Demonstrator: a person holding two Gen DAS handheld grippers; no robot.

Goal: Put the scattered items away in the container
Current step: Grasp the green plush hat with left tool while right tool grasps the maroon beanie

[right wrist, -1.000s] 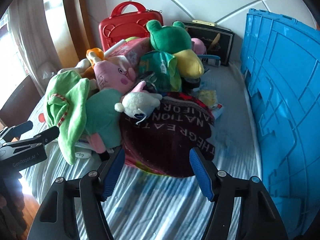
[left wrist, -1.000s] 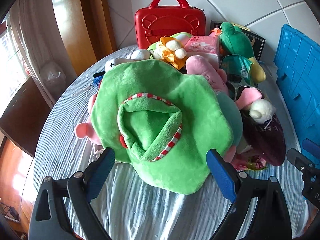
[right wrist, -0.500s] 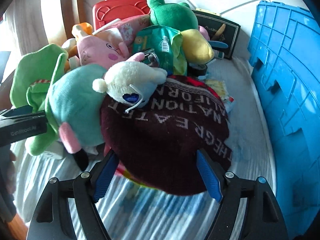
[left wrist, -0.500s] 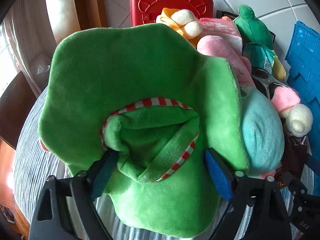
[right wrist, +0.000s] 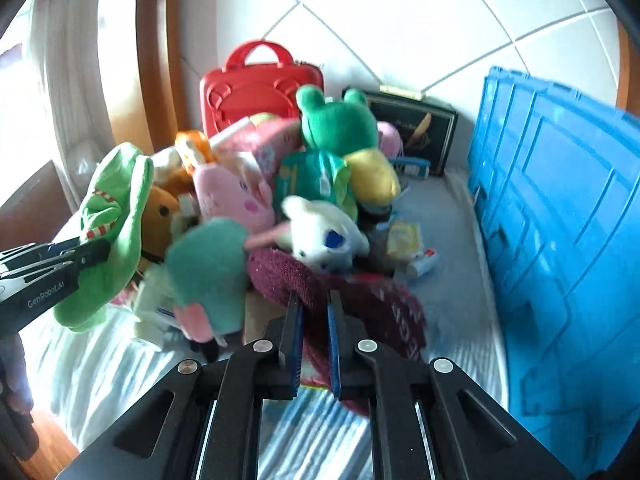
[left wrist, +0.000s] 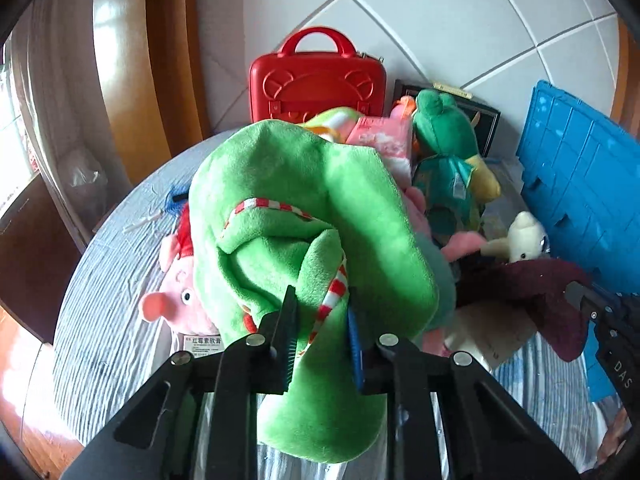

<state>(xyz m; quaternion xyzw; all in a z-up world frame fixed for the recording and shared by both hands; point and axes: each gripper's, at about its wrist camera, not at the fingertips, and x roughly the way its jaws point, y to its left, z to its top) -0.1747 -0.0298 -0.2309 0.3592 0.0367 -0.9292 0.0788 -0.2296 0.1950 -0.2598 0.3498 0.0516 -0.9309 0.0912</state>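
Note:
My left gripper is shut on the green plush hat with red-and-white trim and holds it raised over the pile; the hat also shows at the left of the right wrist view. My right gripper is shut on the edge of the maroon lettered cloth, which is lifted and carries a white plush. The cloth also shows in the left wrist view. The blue crate stands at the right.
A pile of plush toys lies on the striped bed: a green frog, a pink pig, a teal plush. A red case and a dark box stand at the back wall. A pig plush lies under the hat.
Both grippers closed: the left on the green hat, the right on the maroon cloth. Both items have been lifted, and the toys on the cloth have shifted.

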